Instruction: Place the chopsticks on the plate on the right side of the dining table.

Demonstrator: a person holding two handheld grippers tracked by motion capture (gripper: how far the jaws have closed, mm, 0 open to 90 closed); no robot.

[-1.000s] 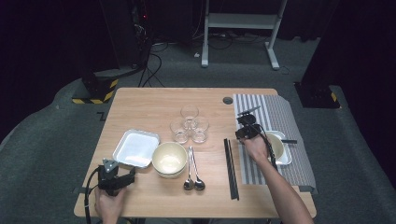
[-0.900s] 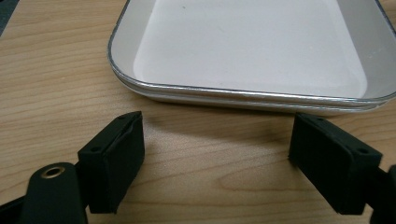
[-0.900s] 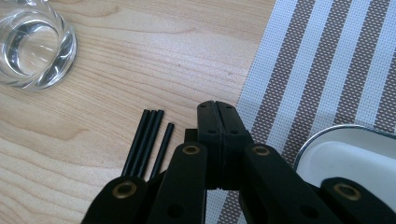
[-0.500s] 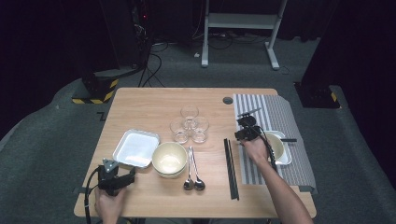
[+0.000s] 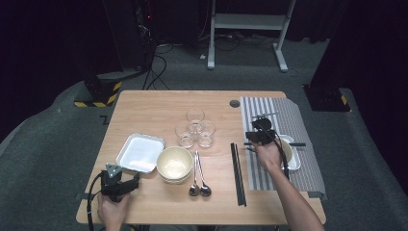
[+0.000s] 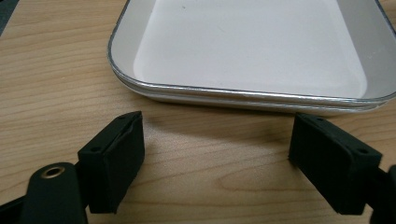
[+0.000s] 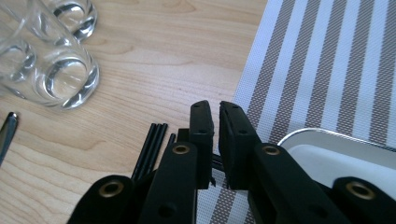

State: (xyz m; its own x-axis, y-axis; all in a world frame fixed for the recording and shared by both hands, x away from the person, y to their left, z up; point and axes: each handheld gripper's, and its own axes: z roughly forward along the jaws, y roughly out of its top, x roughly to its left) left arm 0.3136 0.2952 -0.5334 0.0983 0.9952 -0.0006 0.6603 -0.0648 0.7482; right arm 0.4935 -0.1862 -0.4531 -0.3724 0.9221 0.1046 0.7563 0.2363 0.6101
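My right gripper (image 5: 251, 137) (image 7: 214, 108) hovers over the left edge of a striped placemat (image 5: 288, 115) (image 7: 327, 56). Its jaws have just been opening and stand a narrow slit apart, with nothing pinched between the pads. A thin black stick (image 5: 299, 144) (image 7: 215, 162) lies crosswise under them and runs over a small white dish (image 5: 294, 161) (image 7: 327, 140). My left gripper (image 5: 133, 179) (image 6: 217, 126) rests wide open near the table's front left corner. It faces the near rim of a white square tray (image 5: 140, 151) (image 6: 252, 60) and holds nothing.
Three clear glasses (image 5: 195, 115) (image 7: 65, 79) stand mid-table. A cream bowl (image 5: 174, 162) sits beside the tray, with two spoons (image 5: 197, 187) to its right. A pair of black chopsticks (image 5: 239, 183) (image 7: 152, 144) lies along the placemat's left side.
Little differs: the right hand has barely shifted at the mat's edge, and the left hand has kept still.
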